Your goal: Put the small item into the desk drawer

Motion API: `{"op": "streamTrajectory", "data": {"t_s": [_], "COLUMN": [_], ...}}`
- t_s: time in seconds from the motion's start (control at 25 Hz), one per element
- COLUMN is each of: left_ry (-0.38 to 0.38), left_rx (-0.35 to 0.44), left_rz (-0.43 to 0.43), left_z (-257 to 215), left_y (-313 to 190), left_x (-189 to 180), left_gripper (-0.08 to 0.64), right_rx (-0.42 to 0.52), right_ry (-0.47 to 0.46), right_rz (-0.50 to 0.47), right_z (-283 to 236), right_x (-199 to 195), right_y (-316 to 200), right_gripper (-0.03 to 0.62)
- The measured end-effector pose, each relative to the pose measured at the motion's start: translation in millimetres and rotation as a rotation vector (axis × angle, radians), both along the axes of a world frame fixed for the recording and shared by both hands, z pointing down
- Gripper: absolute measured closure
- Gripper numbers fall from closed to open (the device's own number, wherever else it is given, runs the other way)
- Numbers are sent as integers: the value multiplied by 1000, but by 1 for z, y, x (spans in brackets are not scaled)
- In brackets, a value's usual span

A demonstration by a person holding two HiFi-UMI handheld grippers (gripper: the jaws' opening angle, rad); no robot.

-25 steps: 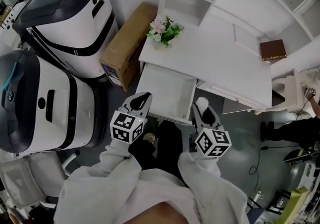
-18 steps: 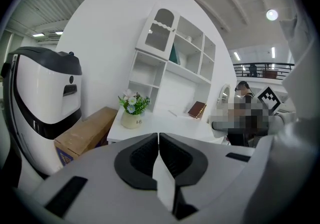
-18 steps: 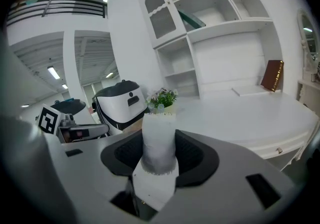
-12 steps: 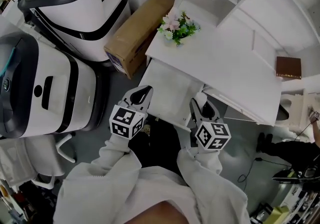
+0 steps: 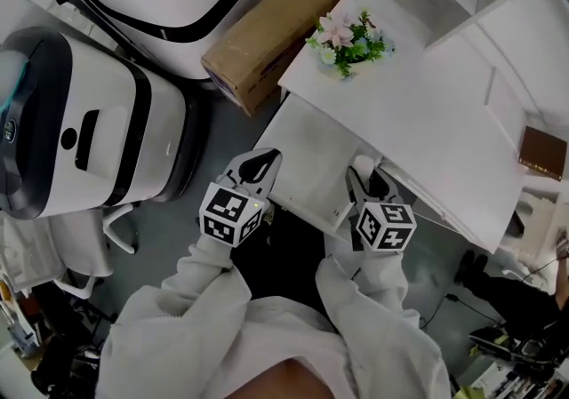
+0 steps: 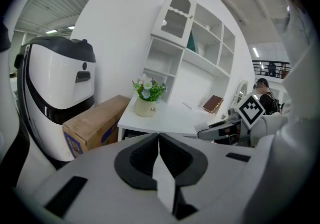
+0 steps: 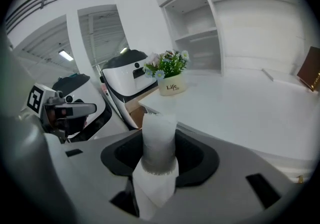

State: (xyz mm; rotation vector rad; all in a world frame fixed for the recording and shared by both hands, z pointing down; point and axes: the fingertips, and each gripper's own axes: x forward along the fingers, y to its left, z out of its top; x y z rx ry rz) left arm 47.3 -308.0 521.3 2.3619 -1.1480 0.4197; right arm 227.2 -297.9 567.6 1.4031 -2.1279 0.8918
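- Your left gripper: dark fingers drawn together, tips at the near left corner of the open drawer.
- Your right gripper: fingers closed on a small white item, just beside the drawer's right side.
- Beyond both sets of fingers: white worktop, with a flower pot ahead and a brown book well right of your right fingers.
- Left of your left fingers: cardboard box, white-and-black machines.
- Behind the fingers: white sleeves.
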Motion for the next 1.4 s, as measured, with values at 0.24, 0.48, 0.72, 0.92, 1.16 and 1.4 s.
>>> {"op": "streamTrajectory", "data": {"t_s": [0.24, 0.48, 0.72, 0.92, 1.16, 1.4], "left_ry": [-28, -55, -79, -83, -105, -110], "left_rx": [-30, -38, -57, -81, -100, -116], "left_rz": [-30, -72, -107, -149, -157, -183], "left_z": [16, 24, 33, 43, 53, 59], "left_y": [-5, -18, -23, -23, -25, -27], "left_x": [-6, -17, -26, -32, -36, -38], "left_gripper": [537, 537, 537, 537, 537, 537], "right_rx": [-61, -134, -191, -226, -239, -281], "right_ry": [23, 38, 83, 115, 170, 213], "right_rz": [-89, -128, -183, -204, -248, -273], "right_z": [46, 100, 141, 170, 202, 228], "right_x": [-7, -14, -24, -31, -37, -40], "right_y": [-14, -23, -31, -40, -48, -44], "right_gripper": [397, 397, 397, 397, 397, 397]}}
